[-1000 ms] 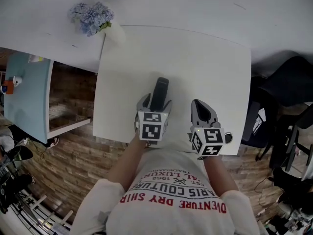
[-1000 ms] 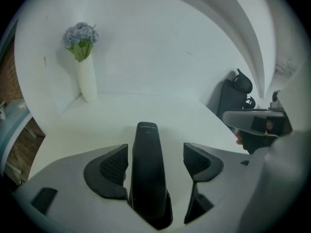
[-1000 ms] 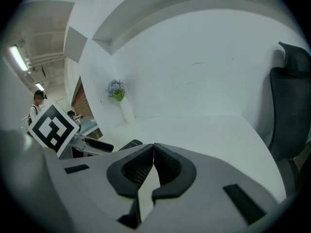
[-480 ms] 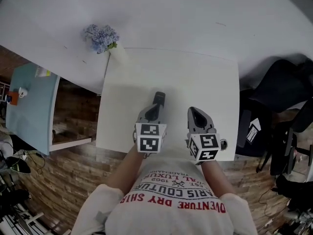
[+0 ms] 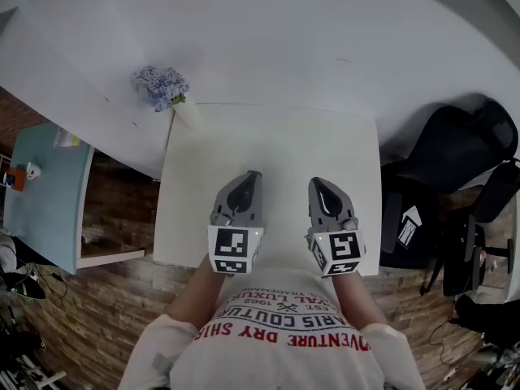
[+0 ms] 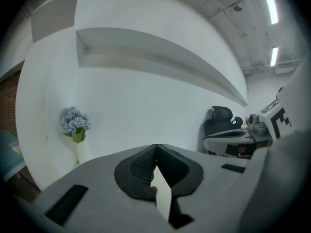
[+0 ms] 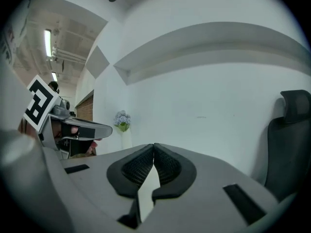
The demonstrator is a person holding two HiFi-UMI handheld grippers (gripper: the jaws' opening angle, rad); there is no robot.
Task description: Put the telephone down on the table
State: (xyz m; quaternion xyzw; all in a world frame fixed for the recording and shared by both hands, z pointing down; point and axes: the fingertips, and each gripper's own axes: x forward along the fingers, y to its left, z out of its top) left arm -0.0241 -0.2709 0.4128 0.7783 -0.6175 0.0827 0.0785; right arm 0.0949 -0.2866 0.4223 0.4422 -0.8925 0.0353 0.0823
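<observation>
No telephone shows in any view at this moment. In the head view my left gripper (image 5: pixel 250 177) hangs over the near part of the white table (image 5: pixel 276 136), its jaws shut with nothing between them. Its own view shows the pads meeting at the tips (image 6: pixel 155 147) in front of a bare white wall. My right gripper (image 5: pixel 319 184) hovers beside it, level with it and also shut and empty (image 7: pixel 154 145). Each gripper appears at the edge of the other's view. Whatever lies under the left gripper is hidden.
A blue flower bunch in a white vase (image 5: pixel 162 88) stands at the table's far left corner, by the wall. A black office chair (image 5: pixel 455 149) is to the right of the table, and a pale blue table (image 5: pixel 41 185) to the left. The floor is brick-patterned.
The left jaws, wide around the dark telephone a second ago, have shut empty. Both grippers rose and tipped toward level. The telephone, still seen ahead of the left jaws half a second ago, is out of sight.
</observation>
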